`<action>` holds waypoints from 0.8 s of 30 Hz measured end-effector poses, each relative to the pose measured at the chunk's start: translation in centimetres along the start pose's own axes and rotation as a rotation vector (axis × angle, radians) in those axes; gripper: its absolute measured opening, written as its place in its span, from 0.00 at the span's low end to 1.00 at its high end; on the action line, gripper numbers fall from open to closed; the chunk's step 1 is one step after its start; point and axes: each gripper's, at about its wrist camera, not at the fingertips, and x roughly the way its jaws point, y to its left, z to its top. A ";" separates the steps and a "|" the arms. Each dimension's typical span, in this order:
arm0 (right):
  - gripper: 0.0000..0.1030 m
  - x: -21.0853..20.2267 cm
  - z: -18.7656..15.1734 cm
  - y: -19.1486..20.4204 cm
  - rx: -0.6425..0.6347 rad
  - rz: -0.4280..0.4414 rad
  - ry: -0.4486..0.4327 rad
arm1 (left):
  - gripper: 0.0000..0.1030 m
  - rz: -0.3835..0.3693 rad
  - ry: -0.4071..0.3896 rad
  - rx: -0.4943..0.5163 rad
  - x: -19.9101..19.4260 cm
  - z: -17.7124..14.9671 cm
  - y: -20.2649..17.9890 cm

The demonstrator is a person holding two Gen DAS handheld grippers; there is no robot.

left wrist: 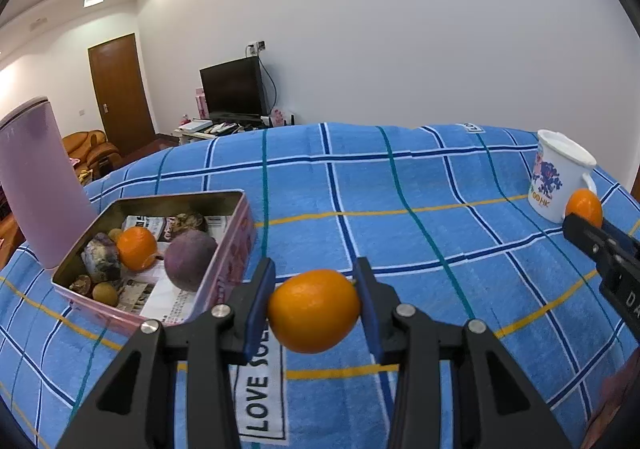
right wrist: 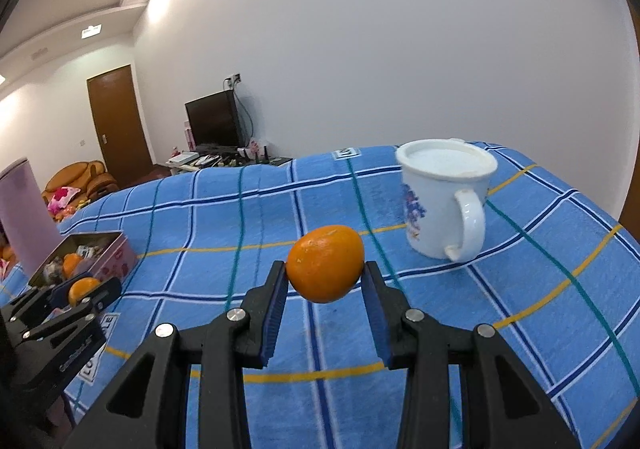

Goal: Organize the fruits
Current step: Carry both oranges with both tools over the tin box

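My left gripper (left wrist: pixel 316 289) is shut on a small orange fruit (left wrist: pixel 314 311) and holds it above the blue checked cloth, just right of an open pink tin (left wrist: pixel 224 269). The tin holds another orange fruit (left wrist: pixel 137 248), a purple fruit (left wrist: pixel 190 265) and several small brown ones on paper. My right gripper (right wrist: pixel 325 275) is shut on a second orange fruit (right wrist: pixel 326 263), held above the cloth left of a white mug (right wrist: pixel 444 201). The left gripper with its fruit (right wrist: pixel 82 289) shows at the left of the right wrist view.
The tin's pink lid (left wrist: pixel 36 185) stands upright behind it. The white mug (left wrist: pixel 558 177) stands at the table's far right. The cloth (left wrist: pixel 400 209) covers the whole table. A TV, a door and a sofa are far behind.
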 end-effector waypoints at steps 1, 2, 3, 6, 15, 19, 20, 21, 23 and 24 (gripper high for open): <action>0.39 -0.1 -0.1 0.3 -0.004 0.001 -0.002 | 0.41 0.001 -0.002 -0.001 -0.1 -0.1 0.2; 0.39 -0.3 -0.2 0.6 -0.008 0.003 -0.004 | 0.41 0.003 -0.003 -0.001 -0.2 -0.1 0.4; 0.39 -0.4 -0.3 1.0 -0.014 0.005 -0.007 | 0.41 0.005 -0.005 -0.002 -0.3 -0.2 0.6; 0.39 -0.8 -0.6 2.0 -0.033 0.007 -0.015 | 0.41 0.007 -0.005 -0.009 -0.4 -0.4 1.3; 0.39 -1.5 -1.1 3.7 -0.043 0.025 -0.024 | 0.41 0.005 -0.015 -0.033 -1.0 -0.8 2.6; 0.39 -1.6 -1.4 4.6 -0.047 0.043 -0.017 | 0.41 0.008 -0.019 -0.032 -1.2 -1.0 3.1; 0.39 -1.6 -1.4 4.8 -0.050 0.045 -0.017 | 0.41 0.009 -0.020 -0.032 -1.2 -1.0 3.2; 0.39 -1.6 -1.4 4.9 -0.053 0.047 -0.017 | 0.41 0.009 -0.020 -0.031 -1.3 -1.1 3.3; 0.39 -1.6 -1.5 5.4 -0.060 0.052 -0.015 | 0.41 0.012 -0.021 -0.031 -1.4 -1.1 3.6; 0.39 -1.6 -1.6 5.6 -0.061 0.055 -0.012 | 0.41 0.014 -0.022 -0.034 -1.4 -1.1 3.8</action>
